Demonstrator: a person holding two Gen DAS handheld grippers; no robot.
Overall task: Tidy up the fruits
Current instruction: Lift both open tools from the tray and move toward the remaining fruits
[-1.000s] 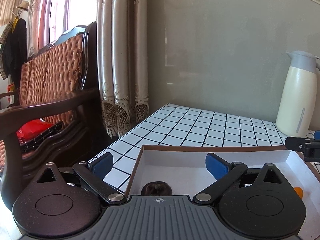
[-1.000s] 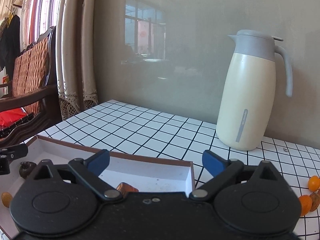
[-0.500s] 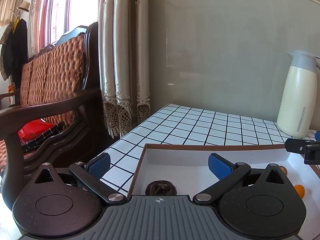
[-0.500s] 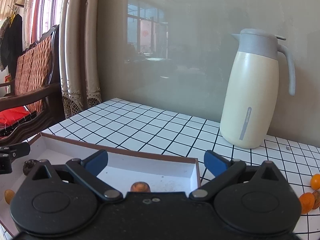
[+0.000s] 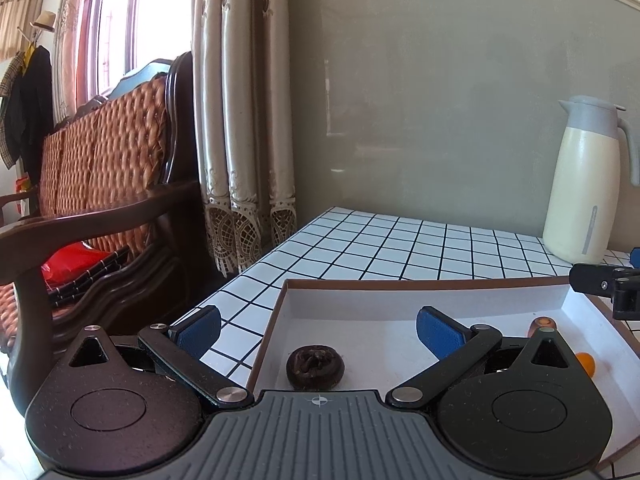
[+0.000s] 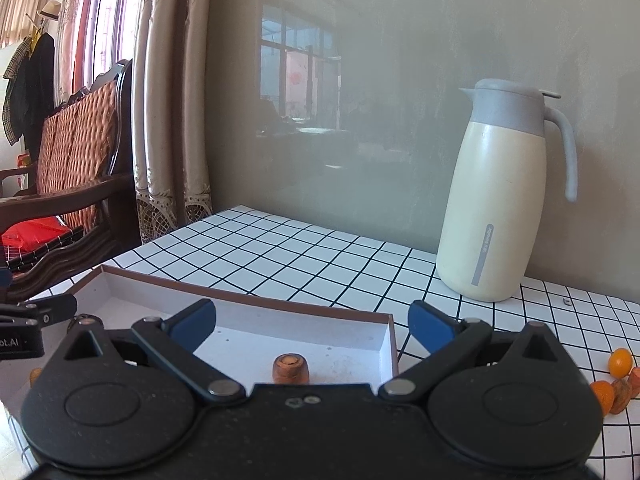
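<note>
Both tools gaped wide and empty — left tool (image 5: 318, 328) over the dark dried fruit (image 5: 315, 367) in the box (image 5: 424, 296), right tool (image 6: 312, 326) above a brown fruit (image 6: 291, 368) — so a careless reach risked nudging either piece, while loose orange fruits (image 6: 619, 363) waited on the worktop (image 6: 320, 252).

occluded: small orange fruit (image 5: 586, 362) half behind left gripper (image 5: 318, 322) | cut off: thermos (image 5: 585, 184) handle (right edge)

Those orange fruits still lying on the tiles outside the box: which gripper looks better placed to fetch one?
Probably the right gripper: open, empty, with the loose orange fruits just off its right side. The left gripper faces the box's far-left corner.
</note>
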